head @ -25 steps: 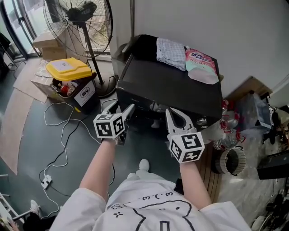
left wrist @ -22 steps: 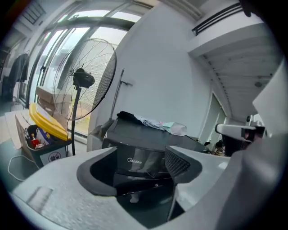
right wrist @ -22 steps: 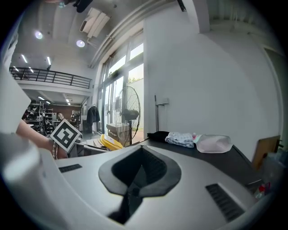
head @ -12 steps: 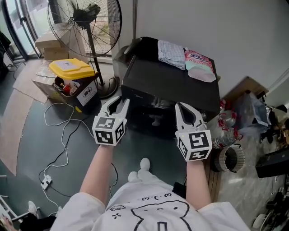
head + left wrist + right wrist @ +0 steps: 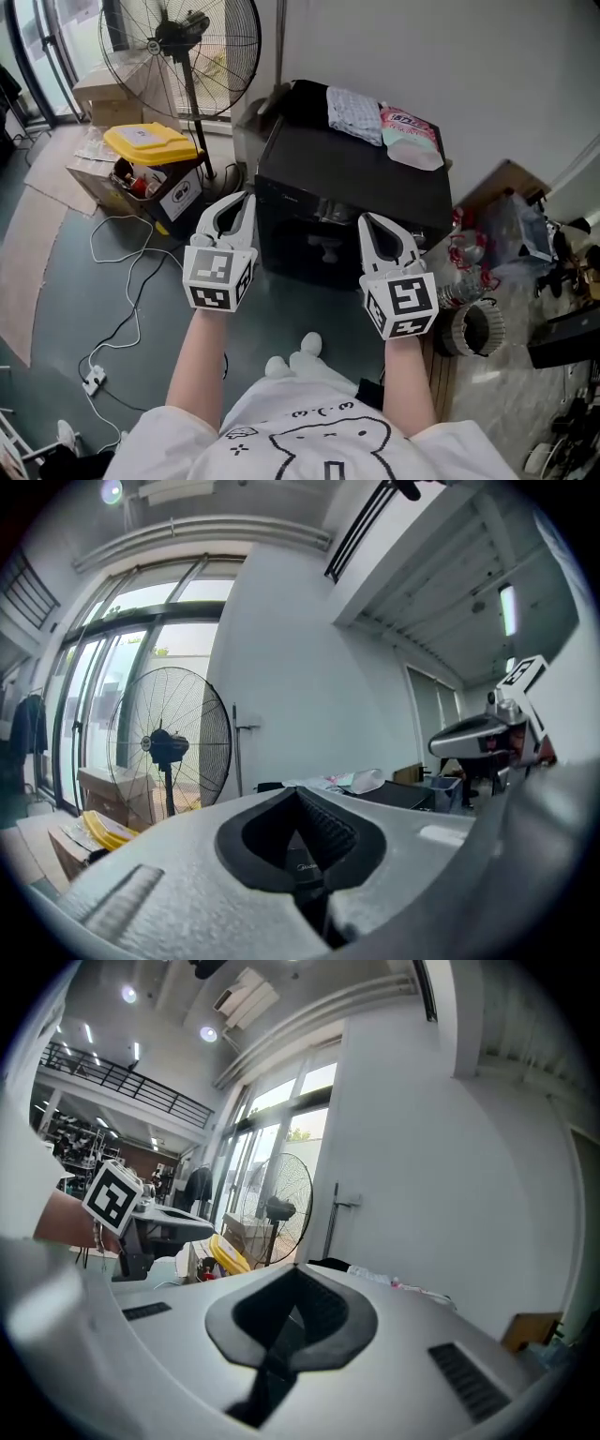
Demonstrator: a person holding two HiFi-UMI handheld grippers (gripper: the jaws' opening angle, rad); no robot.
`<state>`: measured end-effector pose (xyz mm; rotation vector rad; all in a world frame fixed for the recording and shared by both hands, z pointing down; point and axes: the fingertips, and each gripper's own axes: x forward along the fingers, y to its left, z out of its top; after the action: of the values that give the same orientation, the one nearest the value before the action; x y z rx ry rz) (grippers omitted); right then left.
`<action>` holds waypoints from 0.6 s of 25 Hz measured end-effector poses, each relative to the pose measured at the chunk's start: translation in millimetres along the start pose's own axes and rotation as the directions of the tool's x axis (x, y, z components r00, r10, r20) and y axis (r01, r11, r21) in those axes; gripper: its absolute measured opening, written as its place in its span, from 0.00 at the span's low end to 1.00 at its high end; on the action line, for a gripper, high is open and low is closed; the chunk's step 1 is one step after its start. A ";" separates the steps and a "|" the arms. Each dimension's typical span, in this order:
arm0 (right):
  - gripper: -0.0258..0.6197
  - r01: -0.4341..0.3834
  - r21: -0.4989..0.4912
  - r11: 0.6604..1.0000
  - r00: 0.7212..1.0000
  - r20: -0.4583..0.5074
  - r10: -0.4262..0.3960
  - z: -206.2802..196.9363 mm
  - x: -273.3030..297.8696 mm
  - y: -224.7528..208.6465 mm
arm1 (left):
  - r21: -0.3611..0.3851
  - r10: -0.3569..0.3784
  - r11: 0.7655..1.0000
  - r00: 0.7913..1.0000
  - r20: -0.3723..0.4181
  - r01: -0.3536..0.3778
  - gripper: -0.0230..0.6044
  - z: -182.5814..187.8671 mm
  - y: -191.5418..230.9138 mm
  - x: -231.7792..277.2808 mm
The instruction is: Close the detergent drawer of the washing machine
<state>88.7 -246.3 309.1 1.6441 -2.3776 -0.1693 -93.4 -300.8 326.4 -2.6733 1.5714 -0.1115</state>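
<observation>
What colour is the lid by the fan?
The flat plastic lid is yellow; clearest in head view.

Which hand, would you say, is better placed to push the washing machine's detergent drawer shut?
Probably the right: the right claw sits nearer the pale piece, likely the drawer, on the front of the washing machine; the left claw, just closed and empty, is by its left corner.

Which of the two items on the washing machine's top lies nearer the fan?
The pale checked cloth: it lies toward the fan, while the pink-and-green pouch lies farther off.
</observation>
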 end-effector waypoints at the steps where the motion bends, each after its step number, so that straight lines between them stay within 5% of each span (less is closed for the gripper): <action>1: 0.04 0.002 0.008 1.000 1.000 0.007 -0.003 2.3 -0.2 0.9 | 0.011 0.002 1.000 1.000 0.001 -0.002 0.06 2.5 -0.4 -0.8; 15: 0.04 -0.033 -0.021 0.999 0.996 0.085 0.035 23.7 -13.3 -1.3 | 0.076 -0.005 0.997 0.997 0.075 -0.001 0.06 40.5 -21.5 -10.2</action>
<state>88.0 -235.4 284.2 1.6178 -2.4568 -0.2602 -76.4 -281.5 287.1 -2.5898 1.5110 -0.0680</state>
